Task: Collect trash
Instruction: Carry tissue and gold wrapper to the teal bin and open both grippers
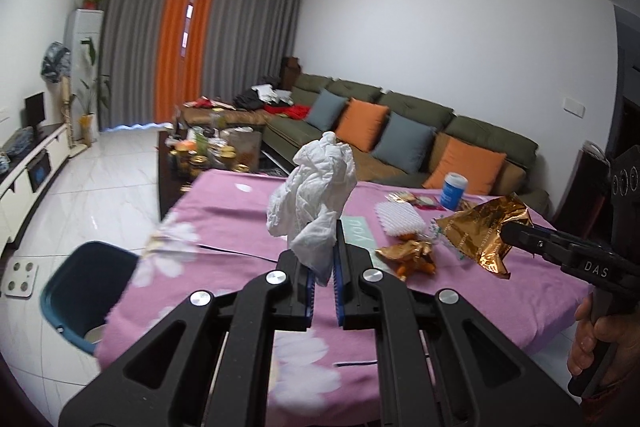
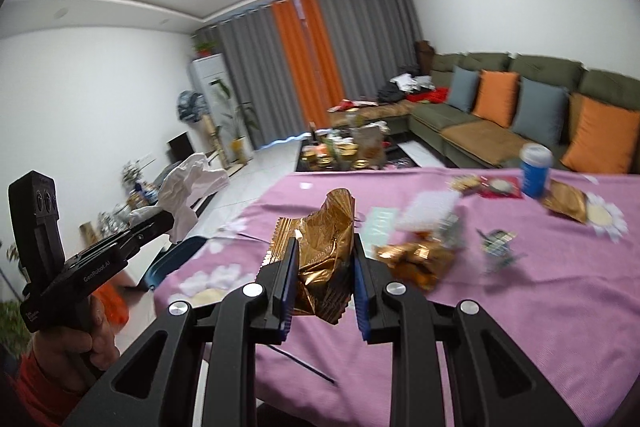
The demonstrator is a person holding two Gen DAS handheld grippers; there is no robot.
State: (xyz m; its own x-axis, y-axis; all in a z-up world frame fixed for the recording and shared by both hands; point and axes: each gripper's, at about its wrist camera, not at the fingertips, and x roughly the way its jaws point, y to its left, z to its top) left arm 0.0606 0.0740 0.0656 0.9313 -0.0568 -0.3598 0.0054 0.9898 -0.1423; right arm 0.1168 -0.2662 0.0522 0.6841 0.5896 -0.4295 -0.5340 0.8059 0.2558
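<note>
My left gripper [image 1: 323, 267] is shut on a crumpled white tissue [image 1: 316, 195] and holds it above the pink tablecloth [image 1: 224, 211]. My right gripper [image 2: 324, 263] is shut on a crumpled gold foil wrapper [image 2: 326, 243], also lifted above the table. In the left wrist view the right gripper [image 1: 508, 233] shows at right with the gold wrapper [image 1: 480, 235]. In the right wrist view the left gripper [image 2: 168, 221] shows at left with the tissue [image 2: 188, 187]. A dark teal bin [image 1: 80, 291] stands on the floor by the table's left corner; it also shows in the right wrist view [image 2: 176, 259].
More trash lies on the table: another gold wrapper [image 1: 412, 255], a white ridged piece [image 1: 400, 217], a blue can [image 1: 454, 191], a snack bag [image 2: 566, 201] and small packets [image 2: 498, 243]. A cluttered coffee table [image 1: 200, 151] and green sofa [image 1: 440, 131] stand beyond.
</note>
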